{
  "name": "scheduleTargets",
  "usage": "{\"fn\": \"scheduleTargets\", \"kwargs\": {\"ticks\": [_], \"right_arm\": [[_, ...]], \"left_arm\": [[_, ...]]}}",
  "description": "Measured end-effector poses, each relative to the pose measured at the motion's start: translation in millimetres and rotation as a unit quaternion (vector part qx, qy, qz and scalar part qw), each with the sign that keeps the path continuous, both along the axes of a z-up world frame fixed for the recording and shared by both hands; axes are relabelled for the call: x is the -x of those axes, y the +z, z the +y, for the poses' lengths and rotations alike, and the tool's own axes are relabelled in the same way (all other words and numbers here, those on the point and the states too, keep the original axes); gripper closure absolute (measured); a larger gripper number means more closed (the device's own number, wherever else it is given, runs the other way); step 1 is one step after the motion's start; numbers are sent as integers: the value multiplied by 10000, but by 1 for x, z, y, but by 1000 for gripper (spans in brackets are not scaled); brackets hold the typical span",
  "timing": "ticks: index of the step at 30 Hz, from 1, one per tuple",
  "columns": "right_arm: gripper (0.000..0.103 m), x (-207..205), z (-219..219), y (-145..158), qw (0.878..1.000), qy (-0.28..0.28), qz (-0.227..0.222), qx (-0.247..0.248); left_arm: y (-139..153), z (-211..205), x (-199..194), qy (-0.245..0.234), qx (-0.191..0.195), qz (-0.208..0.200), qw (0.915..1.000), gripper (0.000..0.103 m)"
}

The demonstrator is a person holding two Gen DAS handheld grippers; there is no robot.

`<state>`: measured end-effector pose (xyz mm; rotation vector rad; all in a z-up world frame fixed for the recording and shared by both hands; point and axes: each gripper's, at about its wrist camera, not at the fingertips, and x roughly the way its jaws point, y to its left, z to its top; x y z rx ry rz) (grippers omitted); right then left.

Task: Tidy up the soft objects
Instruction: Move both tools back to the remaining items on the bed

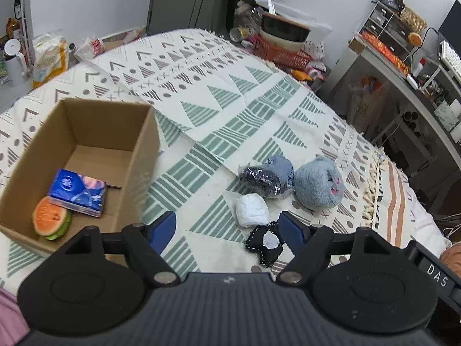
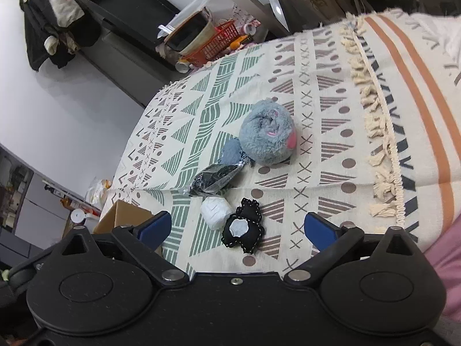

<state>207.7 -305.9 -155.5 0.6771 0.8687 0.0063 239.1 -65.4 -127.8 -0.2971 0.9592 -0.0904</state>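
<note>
Lying on a bed spread with a patterned blanket (image 1: pixel 219 106), a cluster of soft objects is being shown just beyond both tongs. A fluffy grey-blue plush toy (image 1: pixel 318 184), round with a pink mouth and a pink cheek patch, is being seen farthest, at the right of the cluster. Touching its left side, a dark bundle wrapped in clear crinkled plastic (image 1: pixel 260 180) is being seen over a blue-grey fuzzy piece (image 1: pixel 281 165). Nearer, a white wrapped bundle (image 1: pixel 251 210) is resting just beside a small black stitched pouch (image 1: pixel 266 243) with white edge stitching and a pale patch at its centre.

At the left, an open cardboard box (image 1: pixel 86 132) is being shown on the blanket, holding a blue tissue pack (image 1: pixel 79 191) that is leaning over a watermelon slice (image 1: pixel 50 220).

The left tongs (image 1: pixel 227 227) are being held apart and empty, their right blue pad touching or just over the black pouch; which cannot be told. The right tongs (image 2: pixel 239 227) are likewise being held wide apart, gripping nothing, with the pouch between their pads.
</note>
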Motion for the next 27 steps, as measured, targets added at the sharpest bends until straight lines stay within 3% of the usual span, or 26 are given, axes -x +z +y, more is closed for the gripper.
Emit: {"fn": "scheduleTargets", "kwargs": {"ticks": [3, 11, 15, 27], "right_arm": [[13, -7, -6, -14, 9995, -75, 155, -270], [13, -24, -11, -41, 9967, -248, 343, -694], [22, -35, -17, -64, 9903, -420, 663, -1146], [27, -55, -20, -104, 9775, -462, 1178, -1690]], "left_arm": [[-10, -6, -7, -14, 56, 46, 10000, 29], [-35, -17, -27, 6, 202, 228, 9995, 41], [-47, -23, -40, 1, 259, 321, 9991, 42], [-86, -37, -69, 30, 540, 712, 9960, 52]]}}
